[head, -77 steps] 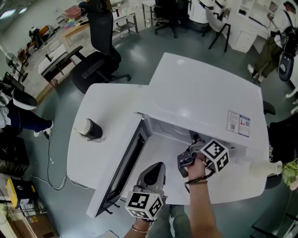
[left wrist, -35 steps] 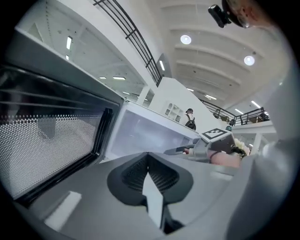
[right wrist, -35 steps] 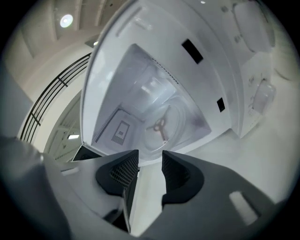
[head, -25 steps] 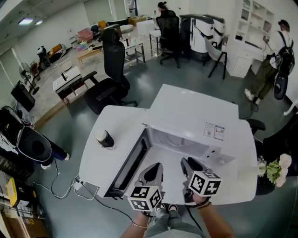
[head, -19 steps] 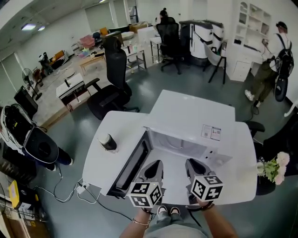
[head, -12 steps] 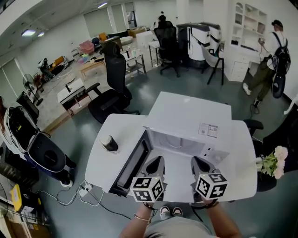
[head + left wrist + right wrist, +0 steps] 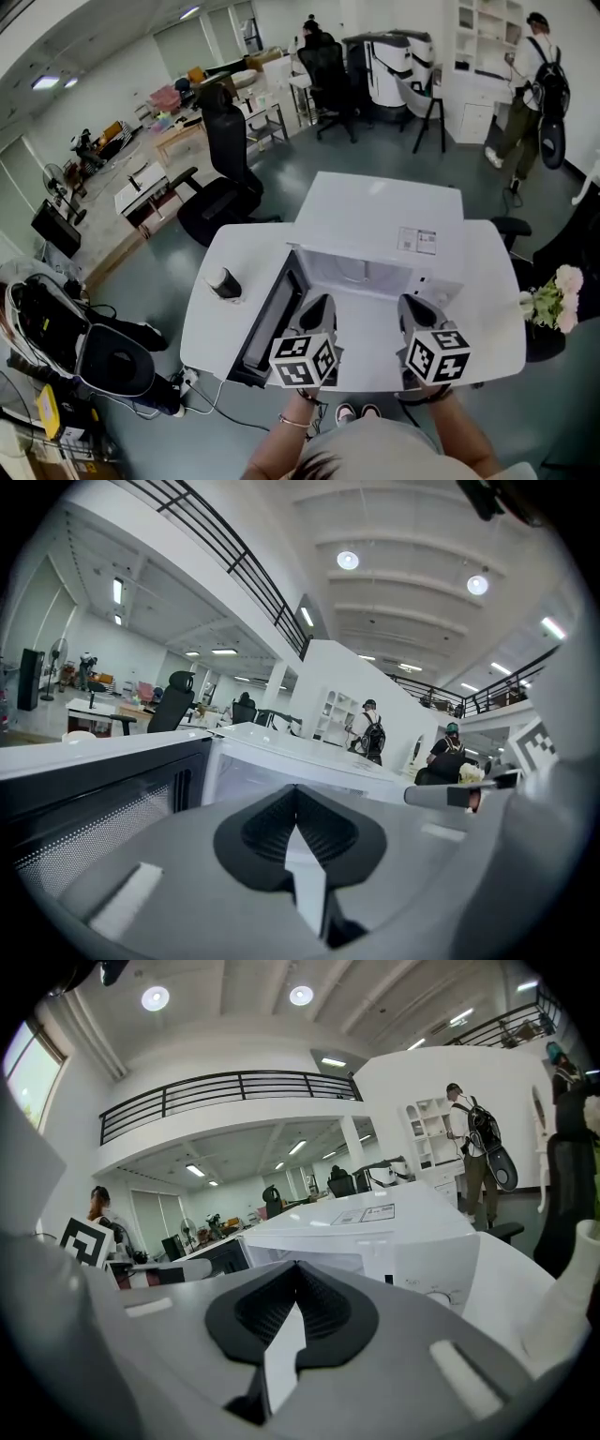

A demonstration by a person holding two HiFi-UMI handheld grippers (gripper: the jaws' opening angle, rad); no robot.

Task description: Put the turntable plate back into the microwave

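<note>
We had pulled back from the open white box-shaped microwave [image 7: 384, 211]: left gripper [image 7: 317, 305] clenched empty, right gripper [image 7: 412, 305] just closed on nothing (the round turntable plate, hard to see, presumably lay inside), so placement looked done.

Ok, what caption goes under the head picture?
Left gripper shut, right gripper just closed, both empty, before the open microwave.
</note>
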